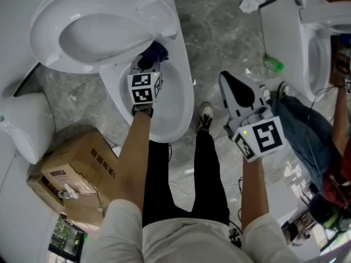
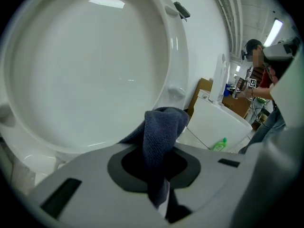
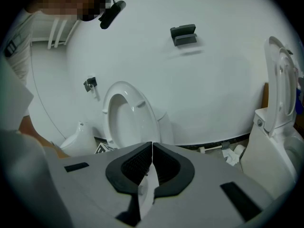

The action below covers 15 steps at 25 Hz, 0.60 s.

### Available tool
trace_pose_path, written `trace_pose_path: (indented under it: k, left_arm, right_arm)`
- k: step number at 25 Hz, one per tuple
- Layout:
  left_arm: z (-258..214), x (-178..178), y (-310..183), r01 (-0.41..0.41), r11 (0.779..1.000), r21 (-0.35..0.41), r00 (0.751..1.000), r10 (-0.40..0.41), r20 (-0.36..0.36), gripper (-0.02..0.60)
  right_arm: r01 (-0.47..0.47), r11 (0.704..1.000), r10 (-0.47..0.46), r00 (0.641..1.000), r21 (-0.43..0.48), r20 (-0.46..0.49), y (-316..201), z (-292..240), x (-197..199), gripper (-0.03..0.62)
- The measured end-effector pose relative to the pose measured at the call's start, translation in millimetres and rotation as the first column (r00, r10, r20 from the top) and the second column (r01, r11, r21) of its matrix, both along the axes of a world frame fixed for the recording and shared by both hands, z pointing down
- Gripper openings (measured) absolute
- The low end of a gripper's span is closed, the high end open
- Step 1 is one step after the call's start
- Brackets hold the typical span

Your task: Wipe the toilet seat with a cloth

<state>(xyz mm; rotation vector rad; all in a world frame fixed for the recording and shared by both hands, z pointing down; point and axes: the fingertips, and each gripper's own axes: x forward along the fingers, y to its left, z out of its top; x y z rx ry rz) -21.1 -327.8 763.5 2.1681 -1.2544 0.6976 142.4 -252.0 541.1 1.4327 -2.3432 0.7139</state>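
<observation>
The jaws of the left gripper [image 1: 147,67] are pinching a dark blue cloth [image 2: 159,132]. The cloth sticks out past the tips in a soft fold, so the fold can rub on things and the hard jaws need not. This gripper hangs over the toilet bowl [image 1: 178,111] and points to about eleven o'clock. That is where the toilet seat [image 1: 52,15] is, tipped up. In the left gripper view the white seat fills nearly the whole picture, so the cloth is very near it. I cannot tell if the cloth touches it yet.

The jaws of the right gripper [image 1: 227,80] are pressed together with nothing between them. It sits at about three o'clock from the bowl, well apart from it. I think it waits there to keep out of the way, as one cloth needs only one gripper.

A cardboard box [image 1: 77,169] lies on the floor at about seven o'clock from the bowl.

I think the wiping is only about to start.
</observation>
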Motion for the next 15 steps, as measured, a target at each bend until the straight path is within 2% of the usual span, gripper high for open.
trace_pose_path:
  k: [4, 10, 15]
  left_arm:
    - [6.6, -26.8, 4.6, 0.030, 1.000, -0.003, 0.999, -0.030, 0.026, 0.044]
    - [9.3, -61.0, 12.4, 0.027, 1.000, -0.002, 0.996, -0.026, 0.083, 0.048]
    - [2.4, -91.3, 17.4, 0.090, 0.996, 0.004, 0.991, -0.090, 0.097, 0.049]
  right_arm:
    - [0.001, 1.000, -0.001, 1.000, 0.005, -0.007, -0.4, -3.8, -6.7, 0.029]
    - [-0.020, 1.000, 0.020, 1.000, 0.015, 0.017, -2.1, -13.9, -25.8, 0.029]
    - [0.022, 0.999, -0.022, 1.000, 0.026, 0.006, -3.8, -22.9, -44.6, 0.029]
